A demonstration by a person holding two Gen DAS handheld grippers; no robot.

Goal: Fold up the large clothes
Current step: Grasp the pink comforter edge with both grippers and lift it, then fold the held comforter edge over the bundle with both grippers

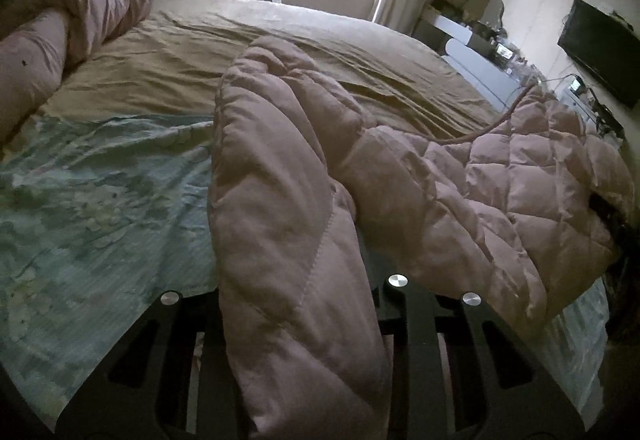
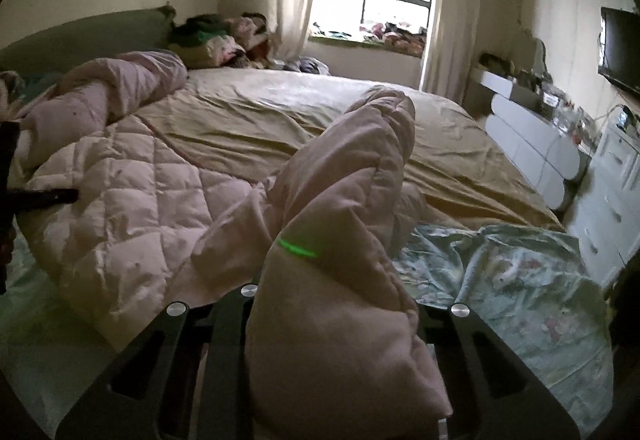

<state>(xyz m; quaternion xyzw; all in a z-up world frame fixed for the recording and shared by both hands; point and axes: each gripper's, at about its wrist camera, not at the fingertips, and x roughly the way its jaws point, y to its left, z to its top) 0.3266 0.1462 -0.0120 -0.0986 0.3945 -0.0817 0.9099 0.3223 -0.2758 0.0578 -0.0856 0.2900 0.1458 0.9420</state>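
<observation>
- Left wrist view, far left: a rolled-up pink blanket point(image 1: 68, 28) lies at the side of the bed, well apart from the work.
- Next comes a pale blue flowery sheet point(image 1: 92, 192) near the camera, and a tan bed cover point(image 1: 224, 52) behind it.
- In the middle, the left gripper point(image 1: 304, 320) is clenched on a thick fold of the pink padded coat point(image 1: 288, 168). The fold rises up out of the jaws.
- To the right, the rest of the coat hangs and spreads over the bed, with a dark bit of the other gripper at its far edge.
- Right wrist view, left side: the quilted body of the coat point(image 2: 132, 192) lies on the bed.
- In the middle, the right gripper point(image 2: 332, 340) is also clenched on a bunched part of the coat, with a small green light stripe on the cloth.
- To the right are the flowery sheet point(image 2: 520, 280) and white drawers point(image 2: 616, 200).
- I think this is the pick-up step: both grippers hold the coat and lift it.
- Next, I think both hands must hold tight, spread the coat flat, then bring one side over the other. The coat is puffy, so it could slip or bunch.
</observation>
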